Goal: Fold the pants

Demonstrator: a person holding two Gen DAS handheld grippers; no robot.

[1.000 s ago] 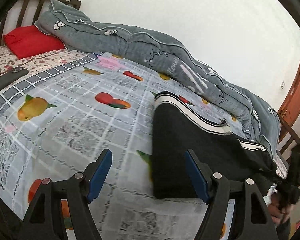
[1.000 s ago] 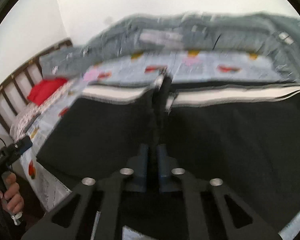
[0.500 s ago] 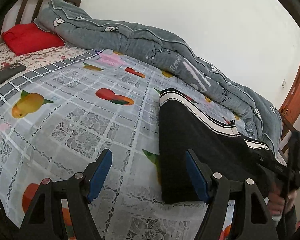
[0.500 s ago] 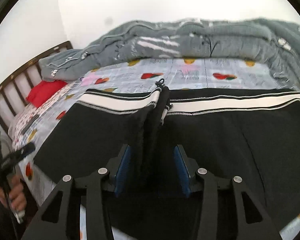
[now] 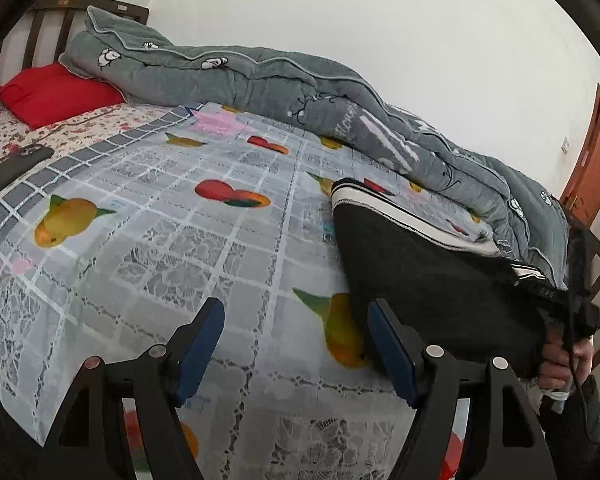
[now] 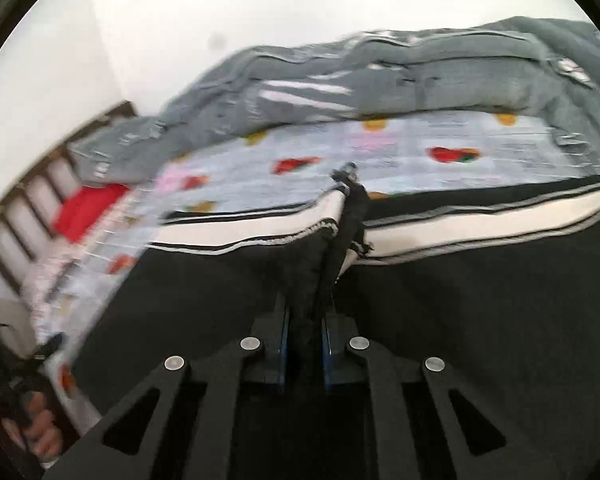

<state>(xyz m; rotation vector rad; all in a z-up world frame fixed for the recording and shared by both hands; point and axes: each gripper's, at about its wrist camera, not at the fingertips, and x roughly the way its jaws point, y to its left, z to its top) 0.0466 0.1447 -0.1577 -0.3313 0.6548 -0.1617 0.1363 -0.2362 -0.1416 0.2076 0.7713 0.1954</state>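
- I am seeing pale script on the grey quilt [image 5: 340, 92] along the far side of the bed; it is too warped to read; small white cartoon figures are dotting it too.
- My right gripper [image 6: 305, 340] has just been closing; its blue pads are now pinching a raised ridge of the black pants [image 6: 480, 320], which are lying across the fruit-print bedspread [image 5: 180, 240] with their white-and-black striped band running along the far edge; this view is blurring.
- My left gripper [image 5: 292, 344] is hanging wide apart above the bedspread, gripping nothing; the near corner of the pants is sitting just beside its right finger.
- A red pillow [image 5: 56, 94] is leaning at the wooden headboard [image 5: 40, 28]; a dark phone [image 5: 12, 170] is lying on the floral sheet near it; a brown door [image 5: 592, 160] is standing far right.
- The bedspread left of the pants is lying bare; its near edge is dropping away below my left fingers; a hand [image 5: 560, 364] is holding the other tool at the right.
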